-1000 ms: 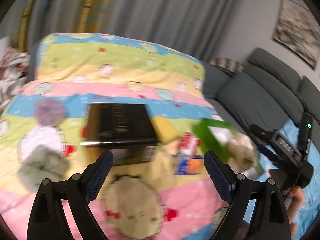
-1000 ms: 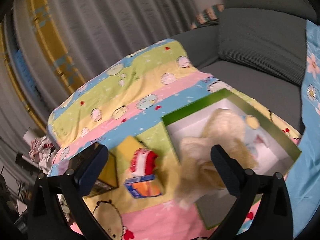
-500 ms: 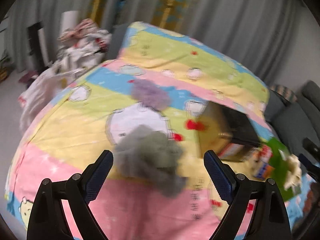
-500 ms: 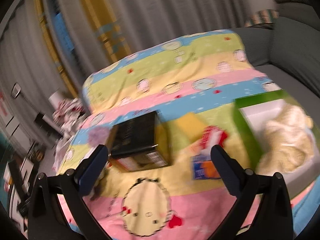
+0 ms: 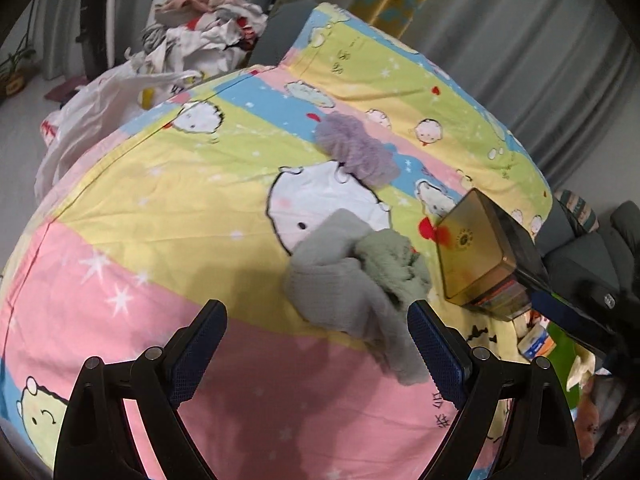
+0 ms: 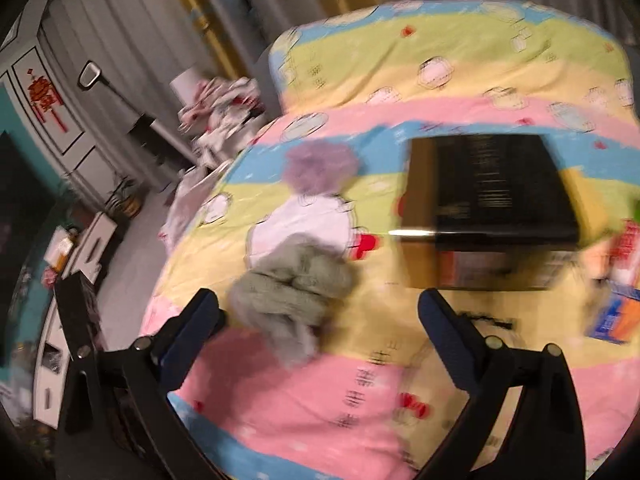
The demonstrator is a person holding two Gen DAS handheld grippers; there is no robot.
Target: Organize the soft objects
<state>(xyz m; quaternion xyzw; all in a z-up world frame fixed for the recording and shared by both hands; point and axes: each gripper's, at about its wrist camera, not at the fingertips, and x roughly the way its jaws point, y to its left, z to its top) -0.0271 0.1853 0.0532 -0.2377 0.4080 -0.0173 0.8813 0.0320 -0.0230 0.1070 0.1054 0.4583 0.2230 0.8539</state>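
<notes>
A crumpled grey-green cloth [image 5: 352, 280] [image 6: 292, 292] lies on the cartoon-print sheet [image 5: 168, 200]. A fluffy purple cloth [image 5: 356, 152] [image 6: 320, 164] rests further back. My left gripper [image 5: 316, 344] hovers open just in front of the grey-green cloth, with its right finger near the cloth's trailing end. My right gripper [image 6: 320, 320] is wide, its jaws closing slightly, and nothing is between them; the grey-green cloth sits just beyond its left finger. The right wrist view is blurred by motion.
A black and gold box [image 5: 484, 256] [image 6: 488, 208] stands right of the cloths. Small packets [image 6: 616, 312] and a green-rimmed box [image 5: 564, 360] lie further right. A laundry pile [image 5: 208, 28] and white bag [image 5: 100, 112] sit past the bed's far-left edge. Grey curtains hang behind.
Both views have swung left, from the green box and packets to the two cloths. The left gripper has come lower and closer to the grey-green cloth. Both grippers stay empty.
</notes>
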